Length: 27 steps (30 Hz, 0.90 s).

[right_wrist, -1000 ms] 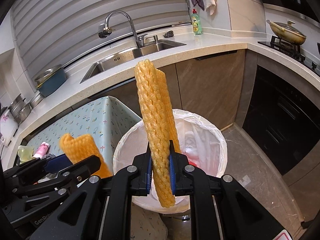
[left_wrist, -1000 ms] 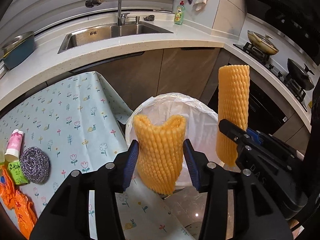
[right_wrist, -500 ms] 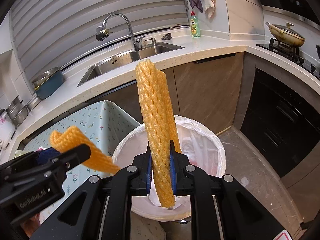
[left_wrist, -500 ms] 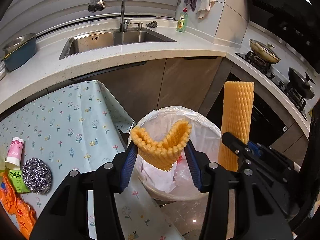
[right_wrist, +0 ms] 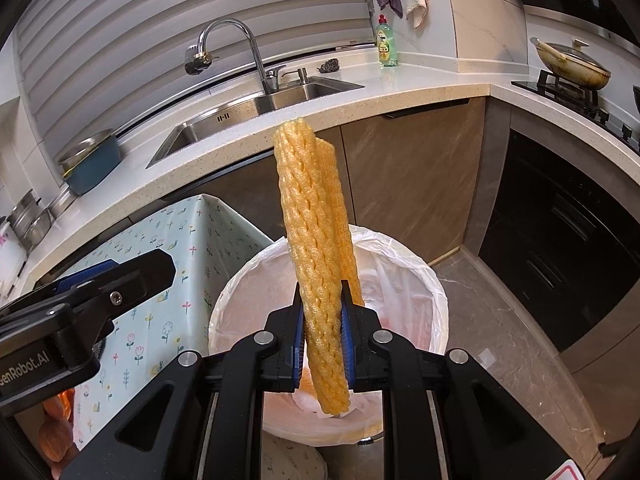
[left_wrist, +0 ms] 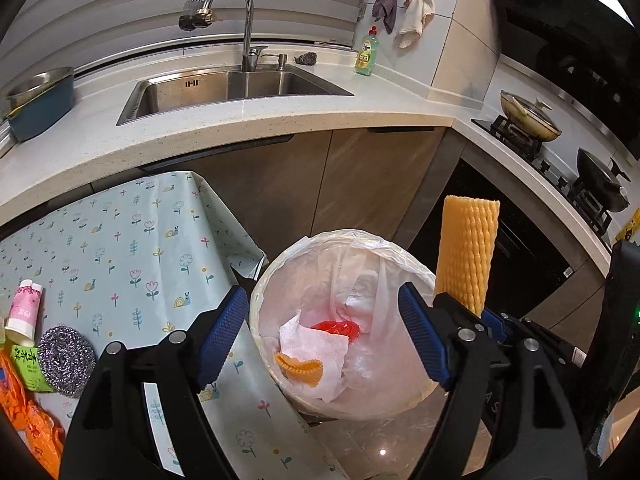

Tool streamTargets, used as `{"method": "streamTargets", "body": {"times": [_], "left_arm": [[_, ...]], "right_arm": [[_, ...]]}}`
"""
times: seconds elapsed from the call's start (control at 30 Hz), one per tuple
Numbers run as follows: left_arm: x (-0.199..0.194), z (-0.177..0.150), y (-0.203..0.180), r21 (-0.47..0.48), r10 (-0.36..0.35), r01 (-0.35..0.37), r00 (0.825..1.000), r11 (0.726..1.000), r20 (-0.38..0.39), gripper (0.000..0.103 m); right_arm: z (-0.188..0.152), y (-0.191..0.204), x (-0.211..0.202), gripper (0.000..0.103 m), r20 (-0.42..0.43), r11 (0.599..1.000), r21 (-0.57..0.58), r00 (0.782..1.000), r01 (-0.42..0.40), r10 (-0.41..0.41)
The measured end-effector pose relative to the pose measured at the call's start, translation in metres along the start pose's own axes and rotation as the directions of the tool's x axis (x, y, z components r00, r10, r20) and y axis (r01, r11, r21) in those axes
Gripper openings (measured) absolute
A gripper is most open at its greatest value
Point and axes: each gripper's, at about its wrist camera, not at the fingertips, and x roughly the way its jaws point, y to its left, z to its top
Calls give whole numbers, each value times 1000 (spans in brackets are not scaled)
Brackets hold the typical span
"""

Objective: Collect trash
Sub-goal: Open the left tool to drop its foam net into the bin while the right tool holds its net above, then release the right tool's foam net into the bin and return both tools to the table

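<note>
A white-lined trash bin point(left_wrist: 280, 264) stands on the floor beside the table. Inside it lie a white tissue point(left_wrist: 316, 344), a red scrap point(left_wrist: 336, 326) and a yellow foam net point(left_wrist: 300, 368). My left gripper point(left_wrist: 324, 332) hangs over the bin, its jaws opening, with nothing between them. My right gripper point(right_wrist: 322, 344) is shut on a second yellow foam net point(right_wrist: 312, 248), which stands upright above the bin point(right_wrist: 424, 276). That net point(left_wrist: 468, 256) also shows at the right of the left wrist view.
A table with a floral cloth point(left_wrist: 120, 240) holds a steel scourer point(left_wrist: 66, 356), a pink tube point(left_wrist: 24, 312), a green packet point(left_wrist: 26, 364) and orange wrappers point(left_wrist: 24, 420). Behind are the counter, sink point(left_wrist: 228, 88) and stove point(left_wrist: 524, 136).
The left gripper's jaws spread and the foam net between them dropped into the bin. The right gripper kept its hold on its net and stayed put.
</note>
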Motion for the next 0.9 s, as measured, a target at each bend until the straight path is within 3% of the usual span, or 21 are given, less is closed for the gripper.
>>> {"method": "streamTargets", "body": {"times": [0.2, 0.27, 0.37, 0.9], "left_arm": [[-2, -2, 6, -7, 35, -35, 999, 999, 3, 74], [-2, -3, 10, -19, 42, -42, 999, 999, 2, 74], [-4, -4, 16, -33, 50, -50, 999, 998, 3, 74], [-57, -24, 69, -118, 172, -166, 984, 979, 41, 74]], "right_arm": [[1, 7, 5, 20, -1, 1000, -13, 1000, -8, 8], [3, 9, 6, 39, 0, 1000, -17, 1000, -7, 7], [4, 12, 3, 53, 19, 1000, -19, 1000, -1, 1], [-2, 59, -33, 58, 48, 995, -73, 997, -62, 65]]}}
